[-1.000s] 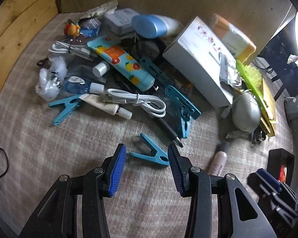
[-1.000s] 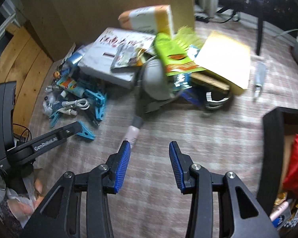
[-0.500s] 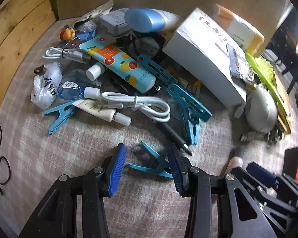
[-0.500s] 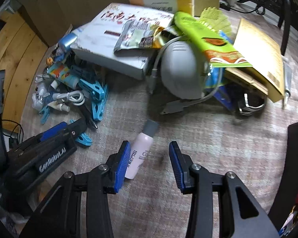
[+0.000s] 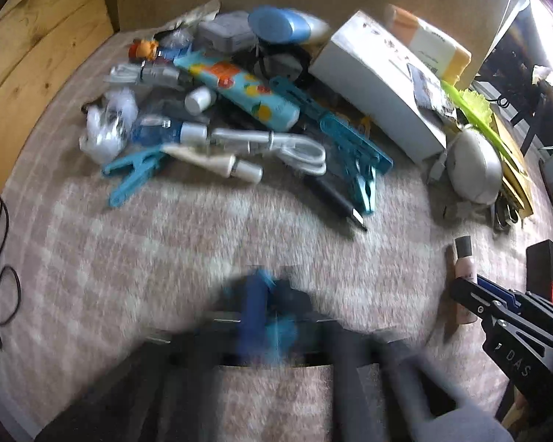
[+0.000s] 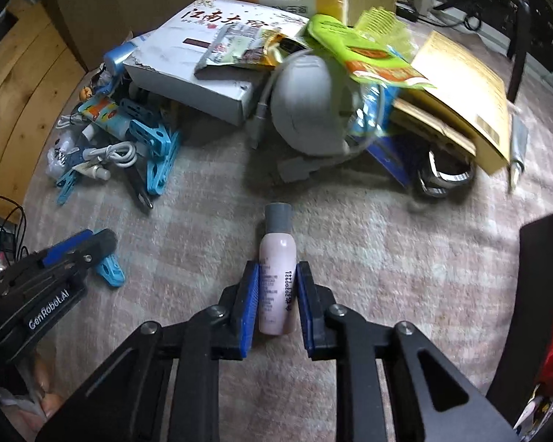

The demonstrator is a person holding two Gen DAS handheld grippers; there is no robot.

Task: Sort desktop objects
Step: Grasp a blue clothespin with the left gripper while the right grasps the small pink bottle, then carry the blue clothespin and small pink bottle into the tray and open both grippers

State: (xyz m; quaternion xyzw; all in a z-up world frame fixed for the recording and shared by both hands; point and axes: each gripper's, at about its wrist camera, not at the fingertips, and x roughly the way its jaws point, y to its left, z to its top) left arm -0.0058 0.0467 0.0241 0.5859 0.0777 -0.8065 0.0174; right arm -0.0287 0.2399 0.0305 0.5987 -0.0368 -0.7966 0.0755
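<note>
The right hand-held gripper (image 6: 275,296) is closing on a small pink bottle (image 6: 277,280) with a grey cap, which lies on the checked cloth of the bench (image 6: 368,258) in front of the clutter pile, cap pointing away. The blue pads bracket its lower body; a thin gap on each side suggests they are not yet pressing. To do this well, I would let the jaws finish closing squarely on the cylinder's middle, not near the rounded base, so it cannot squirt out, and lift only once both pads bear on it.

The left hand-held gripper (image 5: 265,313) is heavily blurred in its own view. Its jaws are fully closed, with a teal clothespin (image 6: 108,270) caught between the tips; the right wrist view shows the peg's end sticking out beyond the fingers. A thin peg held at 1 end can swivel, so a slow, level carry seems wise.

Both grippers point steeply down at the cloth, side by side and near each other, left beside the peg cluster and white cable (image 5: 295,147), right further toward the black box (image 6: 545,258). Keeping them apart when lifting should avoid a knock.
</note>
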